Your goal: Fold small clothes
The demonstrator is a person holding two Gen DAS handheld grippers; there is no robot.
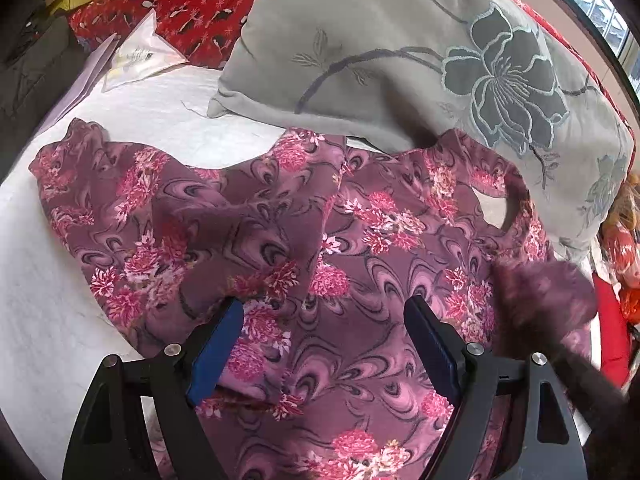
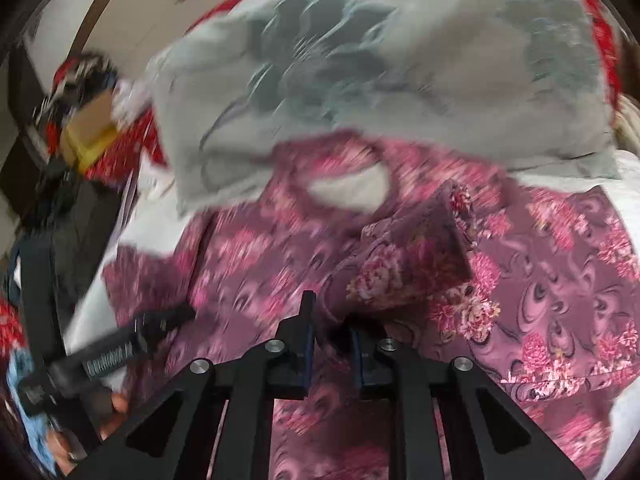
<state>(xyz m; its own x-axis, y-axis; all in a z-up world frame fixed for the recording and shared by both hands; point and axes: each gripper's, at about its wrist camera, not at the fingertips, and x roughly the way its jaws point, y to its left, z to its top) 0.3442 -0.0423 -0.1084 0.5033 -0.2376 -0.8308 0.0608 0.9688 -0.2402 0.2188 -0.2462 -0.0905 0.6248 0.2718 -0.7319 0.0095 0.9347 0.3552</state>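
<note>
A mauve floral top lies spread on a white bedsheet, its neckline toward a grey embroidered pillow that rests just behind it. The left gripper hovers over the middle of the garment with its blue-padded jaws spread wide and nothing between them. The right gripper has its jaws drawn nearly together on a raised flap of the same fabric, apparently one sleeve or side panel lifted over the body; motion blur in the right wrist view prevents confirming the exact edge held. On the left-wrist side one sleeve lies flat and extended, and the body shows only loose creases. Judged from this layout, folding is at an early stage: one side is being turned inward, while the opposite sleeve and the lengthwise folds remain undone.
</note>
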